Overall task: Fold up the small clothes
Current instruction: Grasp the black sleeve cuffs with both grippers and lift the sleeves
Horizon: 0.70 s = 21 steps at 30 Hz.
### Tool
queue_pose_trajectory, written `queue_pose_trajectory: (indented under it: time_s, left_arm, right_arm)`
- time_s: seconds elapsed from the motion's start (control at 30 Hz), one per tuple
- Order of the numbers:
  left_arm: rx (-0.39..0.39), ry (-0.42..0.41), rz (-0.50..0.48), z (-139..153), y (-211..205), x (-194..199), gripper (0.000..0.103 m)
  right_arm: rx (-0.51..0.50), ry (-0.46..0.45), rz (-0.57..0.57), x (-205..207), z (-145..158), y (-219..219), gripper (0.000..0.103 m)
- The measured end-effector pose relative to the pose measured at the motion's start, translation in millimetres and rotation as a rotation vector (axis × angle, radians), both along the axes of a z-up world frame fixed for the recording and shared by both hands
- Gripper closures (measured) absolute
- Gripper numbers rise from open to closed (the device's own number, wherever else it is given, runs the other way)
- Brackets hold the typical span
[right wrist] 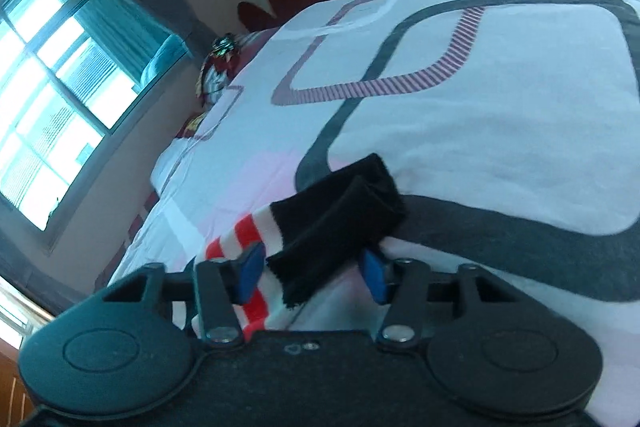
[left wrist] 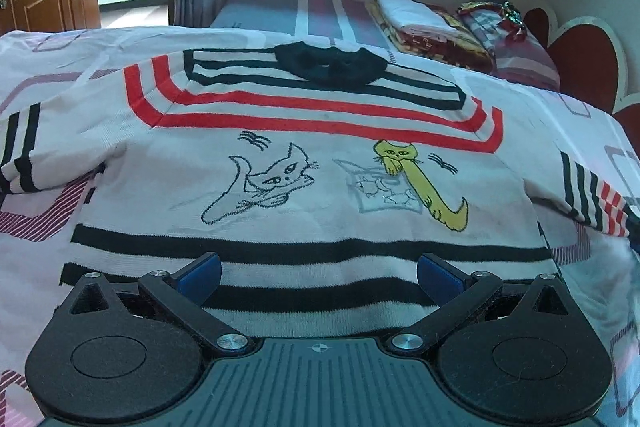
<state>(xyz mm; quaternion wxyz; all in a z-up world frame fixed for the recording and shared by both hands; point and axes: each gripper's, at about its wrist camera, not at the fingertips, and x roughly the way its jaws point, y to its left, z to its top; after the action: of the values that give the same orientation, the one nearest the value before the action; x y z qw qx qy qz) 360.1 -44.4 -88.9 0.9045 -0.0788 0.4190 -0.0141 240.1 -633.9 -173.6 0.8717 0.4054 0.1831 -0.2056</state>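
Our left gripper (left wrist: 319, 277) hangs over the hem of the sweater (left wrist: 304, 187), blue pads (left wrist: 434, 277) spread wide with nothing between them. The sweater lies flat on the quilt (left wrist: 52, 67), collar at its far end, sleeves out to both sides. Our right gripper (right wrist: 312, 277) has the sleeve's black cuff (right wrist: 340, 219) between its pads; we can't tell whether they pinch it.

Two close wrist views over bedspread (left wrist: 120, 39)
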Motion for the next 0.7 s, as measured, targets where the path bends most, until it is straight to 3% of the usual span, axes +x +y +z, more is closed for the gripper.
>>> queue_pose_trajectory:
  time_s: [0.1, 0.17, 0.2, 0.3, 0.33, 0.4, 0.5, 0.6, 0.7]
  left_arm:
    - [0.022, 0.007, -0.002, -0.2, 0.0, 7.4, 0.000]
    - [0.058, 0.008, 0.005, 1.0, 1.4, 10.7, 0.000]
    - [0.076, 0.005, 0.008, 1.8, 2.6, 12.0, 0.000]
    - [0.096, 0.046, 0.004, -4.2, 11.4, 19.1, 0.000]
    - [0.102, 0.080, -0.005, -10.9, 14.9, 22.8, 0.000]
    - [0.124, 0.133, -0.016, -22.3, 20.4, 25.2, 0.000]
    - [0.173, 0.149, -0.013, -32.0, 32.4, 17.7, 0.000]
    - [0.134, 0.130, 0.032, -31.3, 58.8, 5.6, 0.000]
    - [0.124, 0.118, 0.096, -30.0, 92.1, -5.2, 0.000]
  right_arm:
    - [-0.007, -0.001, 0.004, -1.3, -0.3, 0.5, 0.062]
    - [-0.029, 0.022, 0.023, 3.8, 0.4, -1.2, 0.088]
    - [-0.022, 0.034, 0.037, 6.8, 0.6, -4.2, 0.096]
    - [-0.092, 0.024, 0.053, 3.3, 8.3, -2.9, 0.096]
    - [-0.110, 0.070, 0.068, 8.5, 3.8, -2.3, 0.096]
    - [-0.094, 0.075, 0.070, 10.4, 1.4, -4.7, 0.096]
    - [-0.121, 0.097, 0.061, 15.0, 11.9, 2.2, 0.096]
    - [-0.236, 0.063, 0.102, 20.5, 36.5, 31.6, 0.095]
    - [-0.386, -0.025, 0.221, 30.4, 71.6, 92.2, 0.095]
